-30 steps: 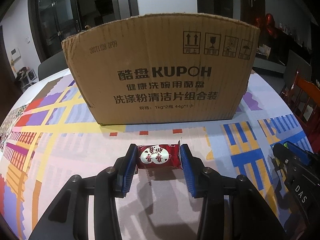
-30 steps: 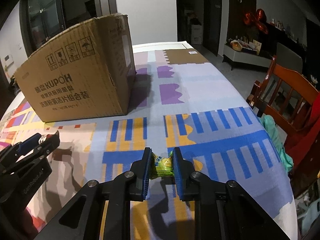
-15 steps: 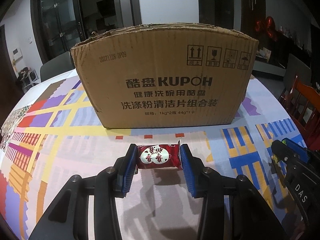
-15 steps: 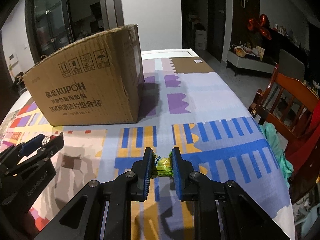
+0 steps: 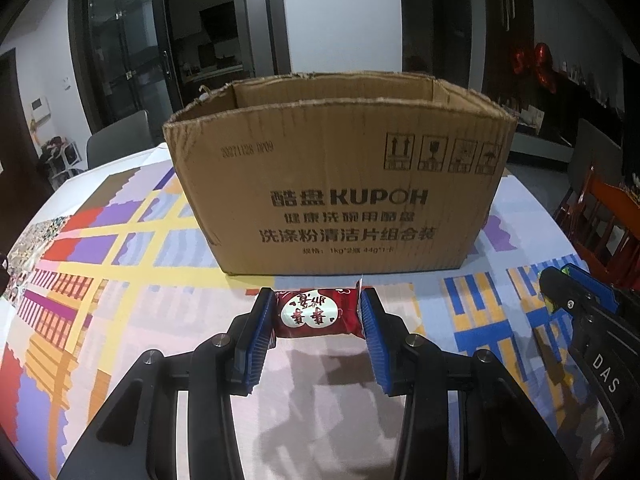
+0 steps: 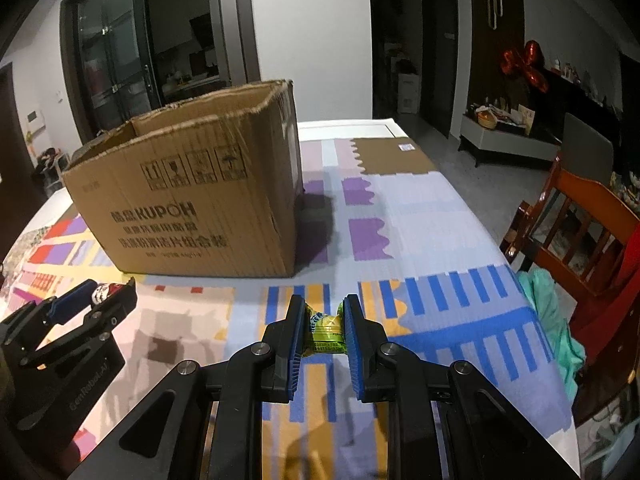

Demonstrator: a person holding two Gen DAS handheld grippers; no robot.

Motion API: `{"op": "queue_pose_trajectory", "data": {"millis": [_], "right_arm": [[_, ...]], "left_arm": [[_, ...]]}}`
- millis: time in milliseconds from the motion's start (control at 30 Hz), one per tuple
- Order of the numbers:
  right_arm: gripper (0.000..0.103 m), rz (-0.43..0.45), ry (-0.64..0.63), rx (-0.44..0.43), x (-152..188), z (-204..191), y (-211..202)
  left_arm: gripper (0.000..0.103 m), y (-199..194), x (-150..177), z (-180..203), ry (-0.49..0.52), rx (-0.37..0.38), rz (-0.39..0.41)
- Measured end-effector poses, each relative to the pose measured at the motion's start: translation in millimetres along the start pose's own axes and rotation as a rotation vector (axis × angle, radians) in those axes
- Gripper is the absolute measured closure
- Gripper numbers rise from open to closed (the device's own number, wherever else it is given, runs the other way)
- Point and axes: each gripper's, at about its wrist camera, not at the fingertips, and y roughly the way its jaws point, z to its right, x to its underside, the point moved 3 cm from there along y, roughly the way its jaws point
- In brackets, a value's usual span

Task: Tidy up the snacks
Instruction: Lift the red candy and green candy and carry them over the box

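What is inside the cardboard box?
Only the bare inner walls near the rim of the cardboard box show. Its front wall hides the floor, so any contents cannot be seen.

white wall [image 6: 312, 40], glass doors [image 5: 124, 52], wood chair [image 6: 580, 220]

Straight ahead the box [image 5: 336, 196] stands upright on the counter [image 5: 120, 320], its front wall blocking the low path, while its top is open and unobstructed from above. Right of the box the counter [image 6: 420, 220] lies bare to its edge, where a chair [image 6: 588, 236] stands close.
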Motion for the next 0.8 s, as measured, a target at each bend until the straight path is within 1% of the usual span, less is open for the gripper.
{"op": "queue_pose_trajectory", "data": {"millis": [367, 800], "right_arm": [[0.082, 0.05, -0.027, -0.022, -23.6, -10.3, -15.5], [0.082, 0.127, -0.06, -0.06, -57.9, -30.9, -37.0]], "left_arm": [[0.06, -19.6, -19.9, -12.1, -0.016, -0.019, 0.038], [0.06, -42.0, -51.3, -28.5, -0.032, -0.046, 0.098]]}}
